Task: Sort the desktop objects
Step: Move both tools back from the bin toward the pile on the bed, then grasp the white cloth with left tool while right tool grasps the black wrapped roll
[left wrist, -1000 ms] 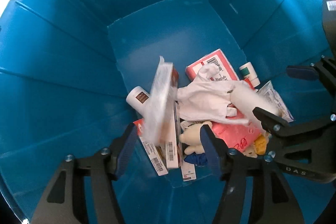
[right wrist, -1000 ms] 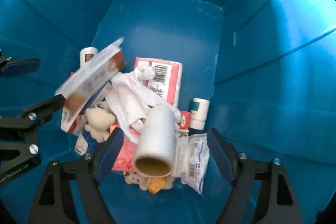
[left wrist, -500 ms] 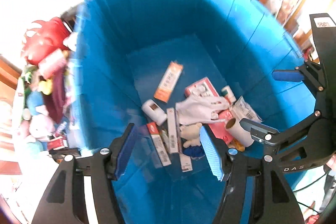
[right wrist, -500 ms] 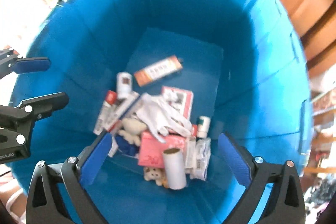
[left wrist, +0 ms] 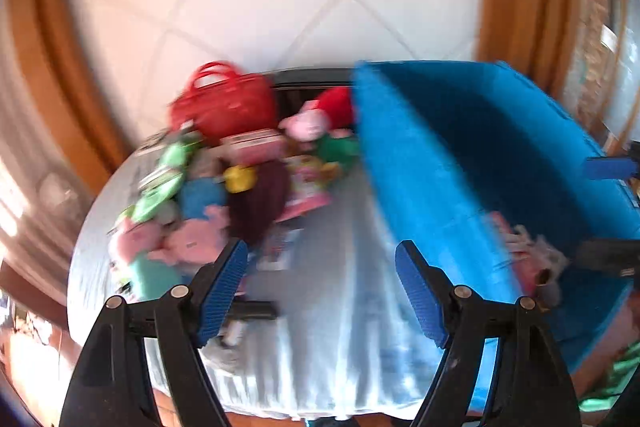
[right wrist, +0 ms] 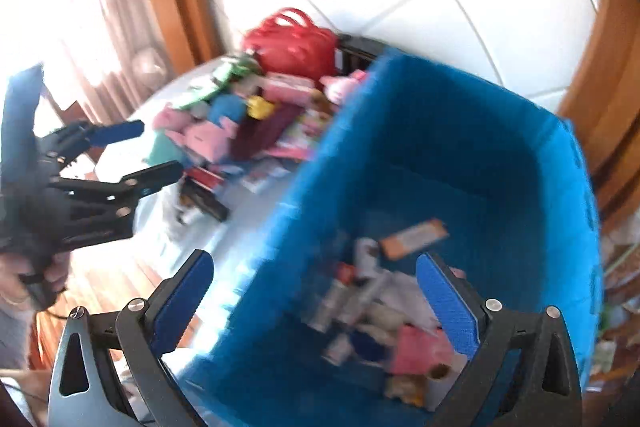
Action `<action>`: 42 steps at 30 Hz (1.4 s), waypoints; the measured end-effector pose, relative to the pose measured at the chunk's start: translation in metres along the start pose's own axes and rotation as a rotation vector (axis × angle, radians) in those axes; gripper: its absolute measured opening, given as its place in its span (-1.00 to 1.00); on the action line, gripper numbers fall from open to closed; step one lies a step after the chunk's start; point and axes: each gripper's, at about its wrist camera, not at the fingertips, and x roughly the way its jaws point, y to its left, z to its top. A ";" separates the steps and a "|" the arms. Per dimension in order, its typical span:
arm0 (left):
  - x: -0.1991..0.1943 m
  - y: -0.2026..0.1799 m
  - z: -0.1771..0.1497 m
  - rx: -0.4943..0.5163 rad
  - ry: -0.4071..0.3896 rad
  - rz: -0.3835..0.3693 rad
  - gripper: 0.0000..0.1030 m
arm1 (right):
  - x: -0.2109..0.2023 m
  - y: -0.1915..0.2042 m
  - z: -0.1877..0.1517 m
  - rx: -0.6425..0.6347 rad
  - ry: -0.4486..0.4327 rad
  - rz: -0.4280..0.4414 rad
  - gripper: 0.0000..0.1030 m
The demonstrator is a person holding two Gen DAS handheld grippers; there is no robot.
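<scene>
Both views have swung up out of the blue bin (right wrist: 420, 147), so its outer wall and the cloth-covered table (left wrist: 340, 307) now show; you had both tongs deep inside it a second ago. Bin stands at the table's right edge, already holding the sorted pieces: orange box (right wrist: 414, 238), pink packet (right wrist: 416, 347), cardboard tube (right wrist: 438, 373).

Unsorted pile (left wrist: 224, 195) sits at the table's far left corner, red handbag (left wrist: 224, 103) behind it, well apart from your tongs.

Left gripper (left wrist: 320, 291): jaws just opened further, nothing between them. Right gripper (right wrist: 316, 303): spread wide, empty.

Risk: you are sweeping fast beside the bin wall; a clipped rim could tip it.

Heavy blur: pile items and a dark flat object (left wrist: 252, 309) near the table's front edge cannot be identified.
</scene>
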 end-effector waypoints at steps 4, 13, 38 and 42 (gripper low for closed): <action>0.013 0.088 -0.028 -0.075 -0.008 0.091 0.48 | 0.016 0.058 0.013 -0.019 -0.019 0.022 1.00; 0.070 0.240 -0.102 -0.166 0.060 0.194 0.48 | 0.088 0.153 0.033 0.037 0.006 0.065 1.00; 0.252 0.206 -0.232 -0.245 0.243 0.081 -0.47 | 0.363 0.174 -0.029 0.051 0.196 0.000 1.00; 0.241 0.218 -0.232 -0.250 0.217 0.097 -0.68 | 0.388 0.191 -0.023 -0.002 0.214 0.014 1.00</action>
